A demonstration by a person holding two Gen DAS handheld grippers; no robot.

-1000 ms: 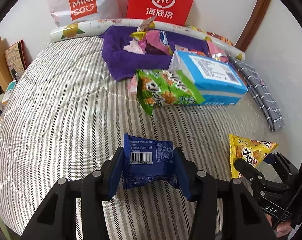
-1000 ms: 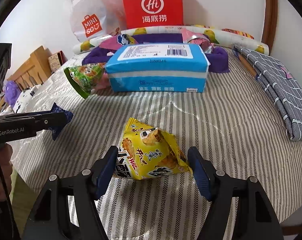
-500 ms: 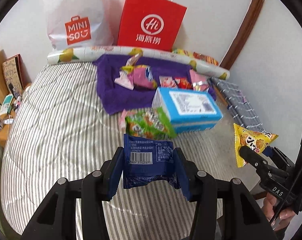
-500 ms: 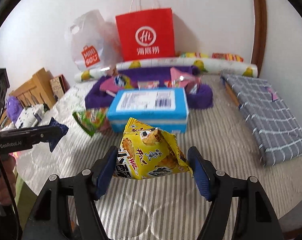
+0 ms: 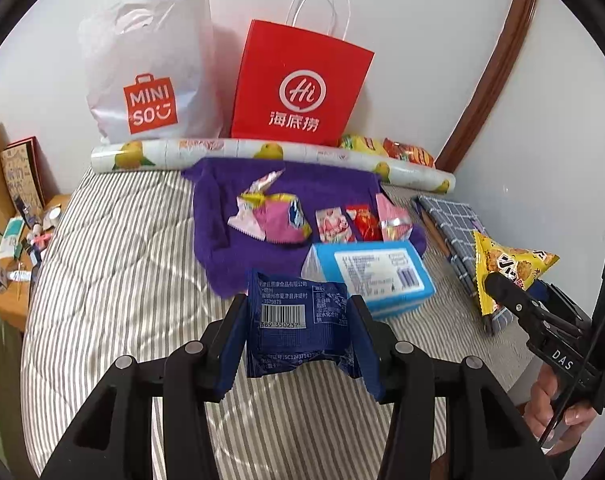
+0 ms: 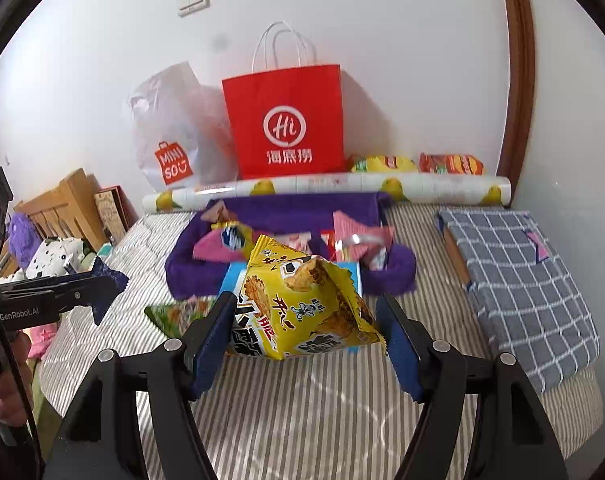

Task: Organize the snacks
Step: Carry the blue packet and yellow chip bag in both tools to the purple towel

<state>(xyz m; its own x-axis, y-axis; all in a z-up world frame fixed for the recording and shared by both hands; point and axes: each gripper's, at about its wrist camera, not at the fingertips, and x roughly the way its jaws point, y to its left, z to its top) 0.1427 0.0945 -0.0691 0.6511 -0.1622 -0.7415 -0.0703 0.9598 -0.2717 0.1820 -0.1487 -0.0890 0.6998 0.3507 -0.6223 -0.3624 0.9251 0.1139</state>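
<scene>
Up above the striped bed (image 5: 114, 280), the left gripper (image 5: 298, 336) clamps a blue snack packet (image 5: 298, 320), the right gripper (image 6: 306, 328) a yellow snack bag (image 6: 302, 304), both short of the purple cloth (image 5: 222, 216) by the bed's far edge.

**Readable print on bags, packets and grippers**

A white plastic bag (image 5: 150, 68) at the bed's far edge read "MINISO" on an orange panel. The red paper bag (image 5: 300, 84) beside it carried "Hi" in a circle above "海底捞". The blue packet (image 5: 298, 324) showed a barcode with "689 350237" and "SC12437142". One gripper body (image 5: 558, 356) read "DAS", the other (image 6: 34, 308) "GenRobot.AI". Print on the blue box (image 5: 376, 276) was too small to read.
</scene>
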